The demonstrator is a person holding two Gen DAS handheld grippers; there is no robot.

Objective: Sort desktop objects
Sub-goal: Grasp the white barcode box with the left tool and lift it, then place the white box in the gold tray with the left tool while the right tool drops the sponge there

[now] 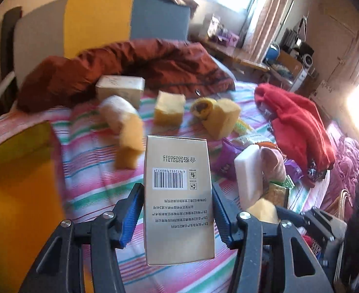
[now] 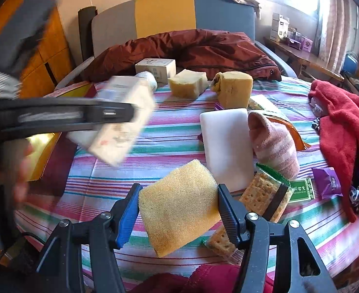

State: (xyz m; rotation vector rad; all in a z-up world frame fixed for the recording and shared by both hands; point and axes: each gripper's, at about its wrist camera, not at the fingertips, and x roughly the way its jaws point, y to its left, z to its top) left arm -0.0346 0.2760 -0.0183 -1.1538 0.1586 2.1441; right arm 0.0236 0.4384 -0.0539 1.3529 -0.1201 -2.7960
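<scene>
Both grippers clamped: left gripper (image 1: 178,217) on gold carton (image 1: 179,195), right gripper (image 2: 179,216) on yellow sponge (image 2: 179,205), above striped tabletop (image 2: 169,144).

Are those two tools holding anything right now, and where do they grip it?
Left tool: gold box, by its long sides. Right tool: yellow sponge, by opposite edges.

The left gripper (image 1: 178,216) is clamped on a box (image 1: 179,200) between its pads. The right gripper (image 2: 179,213) squeezes a sponge (image 2: 179,207), the left one crossing ahead to its left.
</scene>
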